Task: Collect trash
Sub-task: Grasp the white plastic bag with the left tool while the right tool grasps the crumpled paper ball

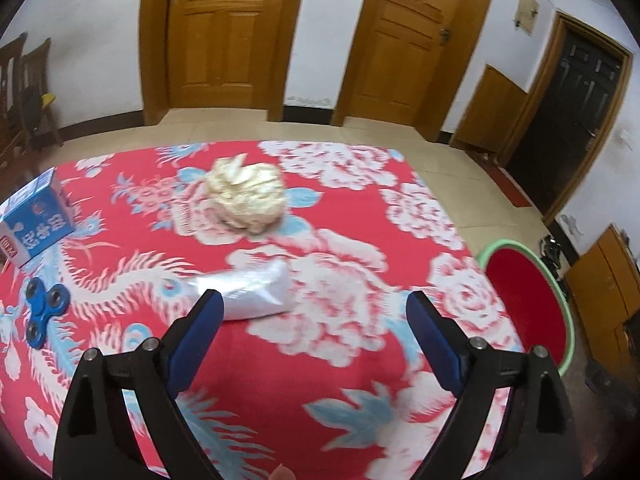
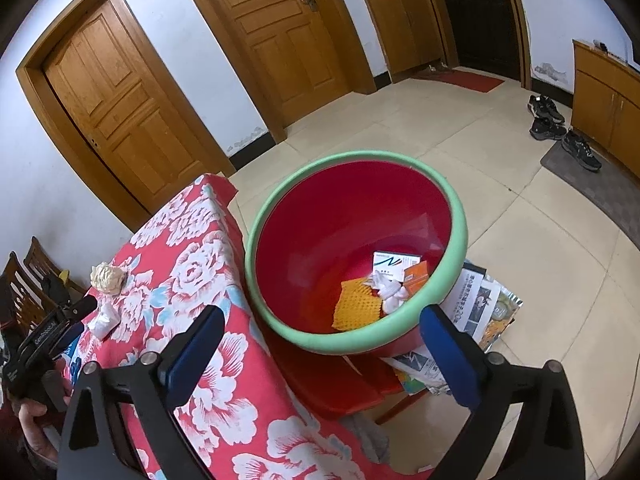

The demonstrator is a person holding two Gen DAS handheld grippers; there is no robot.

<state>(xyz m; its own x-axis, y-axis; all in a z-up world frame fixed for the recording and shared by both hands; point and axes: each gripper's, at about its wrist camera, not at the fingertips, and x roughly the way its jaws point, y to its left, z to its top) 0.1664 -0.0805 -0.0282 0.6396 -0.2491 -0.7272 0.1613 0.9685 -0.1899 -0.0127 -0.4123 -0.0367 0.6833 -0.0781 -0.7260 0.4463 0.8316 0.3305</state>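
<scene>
From the left wrist, the left gripper (image 1: pixel 312 300) hangs spread wide and empty over the desk (image 1: pixel 360 352) in its red flowered cloth, with a clear plastic bag (image 1: pixel 252 290) lying just ahead, its near end beside the left finger; farther back and apart from it sits a crumpled paper ball (image 1: pixel 247 196). Both look like light, soft trash that will crush under the pads, and the bag's film is probably slippery, so a pinch across its bunched middle seems the safest hold. A blue box (image 1: pixel 36 220) and a blue fidget spinner (image 1: pixel 42 312) lie well to the left, leaving open cloth around the bag. The red basin (image 1: pixel 532 300) with a green rim shows past the desk's right edge. From the right wrist, the right gripper (image 2: pixel 320 330) is likewise wide and empty, held above that red basin, which stands on a red stool (image 2: pixel 336 384) just beside the desk's edge and already holds an orange mesh piece (image 2: pixel 356 304), white tissue (image 2: pixel 388 290) and small cartons (image 2: pixel 400 266). The route from bag to basin looks unobstructed, only the desk edge and green rim to clear
</scene>
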